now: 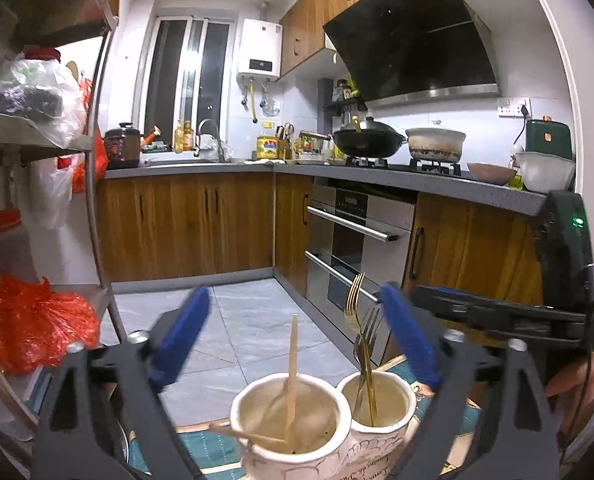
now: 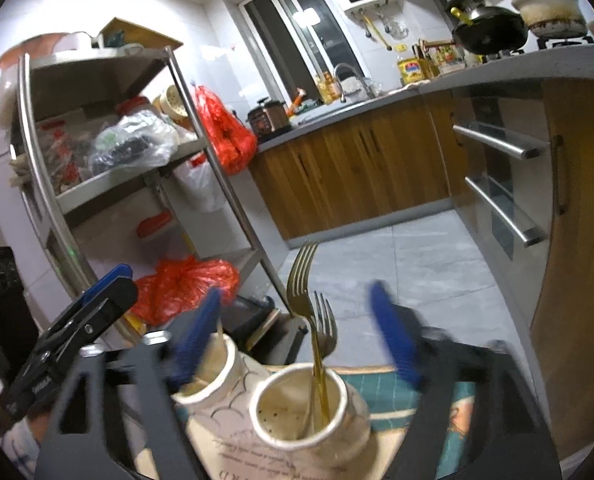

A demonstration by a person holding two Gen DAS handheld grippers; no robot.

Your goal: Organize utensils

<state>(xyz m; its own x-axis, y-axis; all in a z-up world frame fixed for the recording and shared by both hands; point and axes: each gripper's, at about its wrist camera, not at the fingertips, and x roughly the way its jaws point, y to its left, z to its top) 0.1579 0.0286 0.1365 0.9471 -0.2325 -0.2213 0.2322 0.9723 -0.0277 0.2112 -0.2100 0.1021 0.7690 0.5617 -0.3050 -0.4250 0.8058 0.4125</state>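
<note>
Two forks [image 1: 363,334] stand tines-up in the right-hand cup of a cream double holder [image 1: 321,420], and we see them from both wrists. Our left gripper [image 1: 297,340] has its blue fingers [image 1: 183,334] spread wide, released, with nothing pressed between them; the holder sits low in the gap between the jaws, and the forks rise just inside the right jaw without touching it, as far as we can tell. In the holder's left cup, a pale wooden chopstick [image 1: 293,368] stands nearly upright, nearer the middle of the gap, and a second one [image 1: 247,434] lies across the rim.

Our right gripper [image 2: 305,332] is likewise wide open and grips nothing. Seen from it, the forks [image 2: 311,312] stand in the cup between its jaws, roughly midway. Its left jaw is blurred and overlaps the other cup's rim, so we cannot say whether it touches. The holder [image 2: 281,412] rests on a teal patterned cloth [image 2: 377,390], which runs under the right jaw.
</note>
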